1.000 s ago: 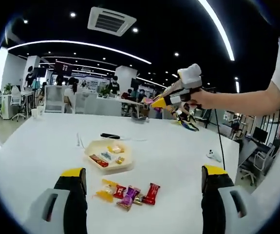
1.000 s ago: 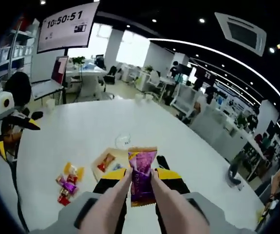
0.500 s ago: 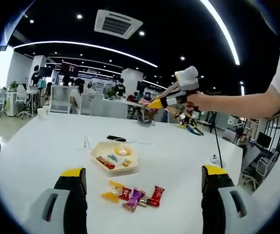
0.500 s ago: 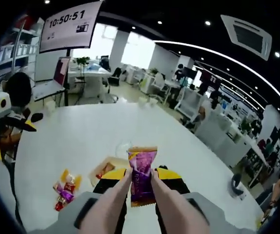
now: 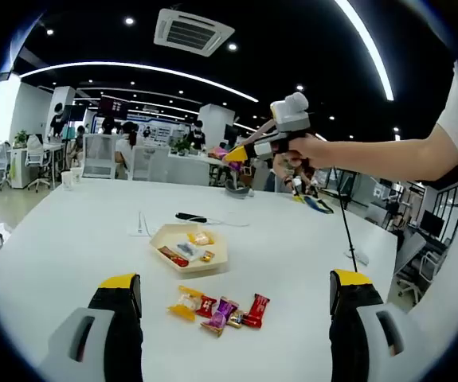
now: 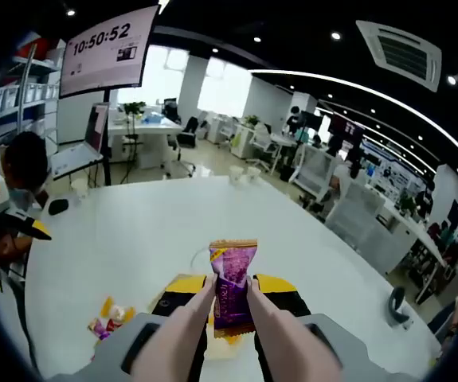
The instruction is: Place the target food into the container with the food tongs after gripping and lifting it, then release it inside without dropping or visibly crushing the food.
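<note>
My right gripper (image 6: 230,288) holds tongs (image 6: 213,334) whose tips pinch a purple candy packet (image 6: 232,286) upright above the white bench (image 6: 133,239). In the left gripper view, that gripper (image 5: 236,153) is raised above the bench, beyond the container (image 5: 190,248). The container sits on the bench with several wrapped candies inside. Loose candies (image 5: 221,309) lie just in front of it. My left gripper (image 5: 230,318) hovers with jaws spread wide, holding nothing.
</note>
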Tool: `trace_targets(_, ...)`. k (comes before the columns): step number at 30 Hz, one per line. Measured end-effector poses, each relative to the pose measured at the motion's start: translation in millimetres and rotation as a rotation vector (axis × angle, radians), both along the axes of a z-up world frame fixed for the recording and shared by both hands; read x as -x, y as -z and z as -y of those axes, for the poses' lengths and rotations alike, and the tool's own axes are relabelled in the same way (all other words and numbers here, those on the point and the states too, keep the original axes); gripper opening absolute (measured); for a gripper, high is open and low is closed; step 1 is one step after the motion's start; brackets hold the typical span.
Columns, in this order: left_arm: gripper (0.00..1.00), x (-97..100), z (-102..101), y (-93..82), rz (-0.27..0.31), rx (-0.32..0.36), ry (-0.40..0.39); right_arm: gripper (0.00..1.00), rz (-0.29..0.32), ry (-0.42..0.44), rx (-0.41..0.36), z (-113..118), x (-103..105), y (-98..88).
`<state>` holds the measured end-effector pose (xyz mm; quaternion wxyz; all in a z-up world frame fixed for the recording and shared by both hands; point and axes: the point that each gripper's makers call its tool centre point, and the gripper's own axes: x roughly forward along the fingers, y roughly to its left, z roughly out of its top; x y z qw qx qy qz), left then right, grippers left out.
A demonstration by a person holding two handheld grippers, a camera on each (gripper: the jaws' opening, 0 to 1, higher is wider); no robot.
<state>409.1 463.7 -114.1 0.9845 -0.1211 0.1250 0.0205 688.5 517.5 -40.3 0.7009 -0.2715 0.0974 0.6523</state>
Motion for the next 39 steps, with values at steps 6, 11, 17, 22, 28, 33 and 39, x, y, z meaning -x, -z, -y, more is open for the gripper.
trace_targets(6,0.99,1.7,-11,1.2,0.027,0.033,-0.038,0.21,-0.011,-0.007,-0.007,-17,-2,2.5)
trace_targets(11,0.99,-4.3,-20,-10.5,0.055,0.019,-0.034,0.21,-0.059,0.010,0.006,-26,2,7.2)
trace_targets(17,0.99,-11.8,-24,-3.6,0.035,0.036,-0.022,0.21,-0.113,0.035,-0.004,-28,-4,13.2)
trace_targets(22,0.99,-6.2,-29,-10.8,0.055,0.022,-0.038,0.21,-0.102,0.015,0.029,-32,0,26.9)
trace_targets(28,0.99,-2.5,-36,-0.4,0.012,0.011,-0.027,0.22,-0.131,0.023,0.026,-39,3,33.8)
trace_targets(33,0.99,5.7,-46,7.5,0.012,0.033,-0.067,0.23,-0.112,0.009,0.035,-43,6,32.8)
trace_targets(39,0.99,7.6,-43,8.8,0.010,0.039,-0.064,0.24,-0.120,0.020,0.017,-46,1,28.9)
